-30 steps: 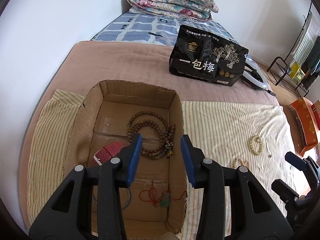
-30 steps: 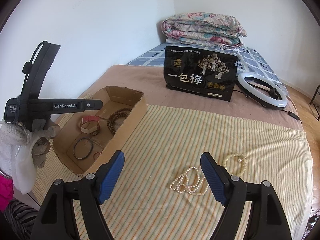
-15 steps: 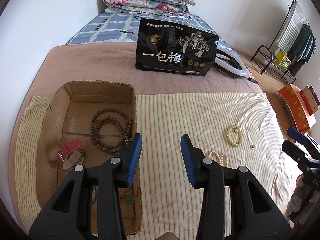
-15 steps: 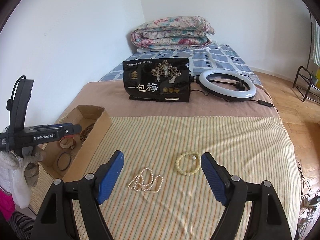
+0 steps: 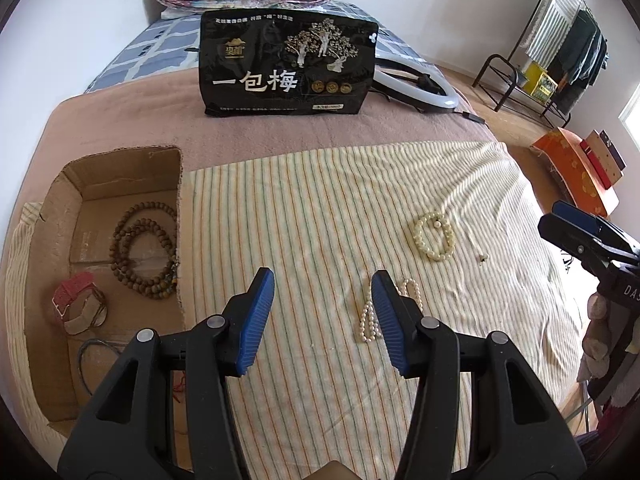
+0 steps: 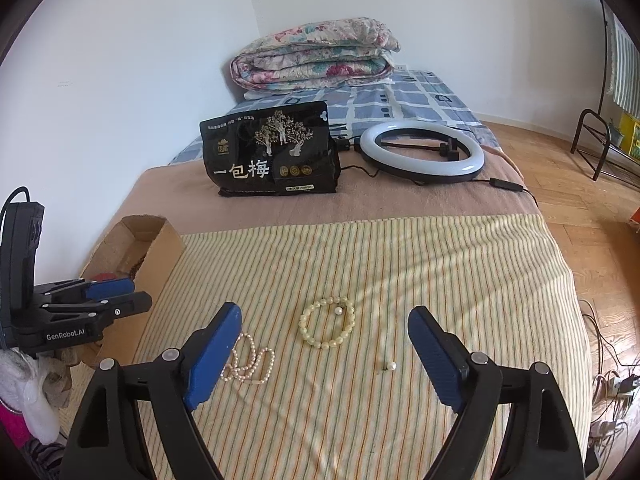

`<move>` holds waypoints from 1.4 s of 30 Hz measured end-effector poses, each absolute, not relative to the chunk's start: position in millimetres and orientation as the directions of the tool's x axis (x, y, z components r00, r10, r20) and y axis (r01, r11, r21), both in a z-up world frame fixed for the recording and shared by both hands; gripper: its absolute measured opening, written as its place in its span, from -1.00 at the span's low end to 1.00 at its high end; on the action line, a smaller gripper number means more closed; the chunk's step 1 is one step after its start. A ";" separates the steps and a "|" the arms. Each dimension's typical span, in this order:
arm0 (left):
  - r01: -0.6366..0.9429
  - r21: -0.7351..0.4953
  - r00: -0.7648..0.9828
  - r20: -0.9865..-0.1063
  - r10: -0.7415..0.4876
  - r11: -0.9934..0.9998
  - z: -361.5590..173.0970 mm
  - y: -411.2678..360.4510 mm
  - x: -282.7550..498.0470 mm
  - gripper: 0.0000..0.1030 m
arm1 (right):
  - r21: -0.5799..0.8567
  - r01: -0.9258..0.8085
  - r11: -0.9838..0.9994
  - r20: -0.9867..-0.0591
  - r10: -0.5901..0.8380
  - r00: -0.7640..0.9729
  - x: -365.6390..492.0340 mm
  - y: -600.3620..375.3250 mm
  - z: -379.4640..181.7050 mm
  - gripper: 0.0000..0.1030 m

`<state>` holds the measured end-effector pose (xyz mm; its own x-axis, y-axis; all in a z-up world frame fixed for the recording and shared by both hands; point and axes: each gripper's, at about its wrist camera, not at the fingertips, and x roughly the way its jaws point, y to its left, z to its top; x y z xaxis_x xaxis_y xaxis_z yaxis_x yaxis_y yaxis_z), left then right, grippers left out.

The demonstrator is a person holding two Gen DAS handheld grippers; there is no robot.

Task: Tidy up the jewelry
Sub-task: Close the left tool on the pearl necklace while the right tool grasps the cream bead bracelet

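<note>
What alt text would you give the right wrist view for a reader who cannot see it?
The open right gripper hovers empty over a striped cloth on a bed, above a pale bead bracelet, a pearl strand and a small pearl earring. At left, the left gripper sits by a cardboard box; a black bag and ring light lie behind.

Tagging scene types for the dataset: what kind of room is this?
Most likely a bedroom at home. The work surface is a bed with a folded floral quilt at its far end, and a clothes rack stands by the wall on a wooden floor.
</note>
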<state>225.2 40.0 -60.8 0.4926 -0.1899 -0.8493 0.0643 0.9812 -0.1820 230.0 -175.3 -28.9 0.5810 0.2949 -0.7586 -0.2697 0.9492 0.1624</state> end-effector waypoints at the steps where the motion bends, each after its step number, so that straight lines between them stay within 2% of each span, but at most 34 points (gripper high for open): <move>1: 0.071 -0.181 0.488 -0.851 -0.193 0.981 -62.8 36.5 225.7 0.00 | 0.165 -0.267 0.949 -0.762 0.295 0.577 231.7 -176.5 -30.7 0.69; 11: 0.118 -0.185 0.414 -0.884 -0.218 0.976 -90.7 5.9 231.9 0.00 | 0.179 -0.237 0.955 -0.798 0.282 0.532 246.5 -183.5 -52.8 0.69; 23: 0.092 -0.224 0.331 -0.912 -0.242 0.970 -125.3 -8.6 245.8 0.00 | 0.198 -0.238 0.951 -0.838 0.290 0.462 265.1 -181.1 -79.8 0.69; 37: 0.095 -0.199 0.308 -0.926 -0.219 0.975 -143.3 -27.9 255.0 0.00 | 0.206 -0.198 0.958 -0.897 0.265 0.353 291.1 -170.3 -122.1 0.09; 42: 0.096 -0.187 0.306 -0.929 -0.208 0.978 -146.7 -29.6 258.7 0.00 | 0.199 -0.196 0.960 -0.901 0.258 0.348 295.5 -168.9 -126.7 0.05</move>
<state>258.7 -29.6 -146.7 0.3063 -0.2079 -0.9290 0.0964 0.9776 -0.1870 295.5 -168.9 -126.7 0.3478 0.2579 -0.9014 -0.1958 0.9602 0.1992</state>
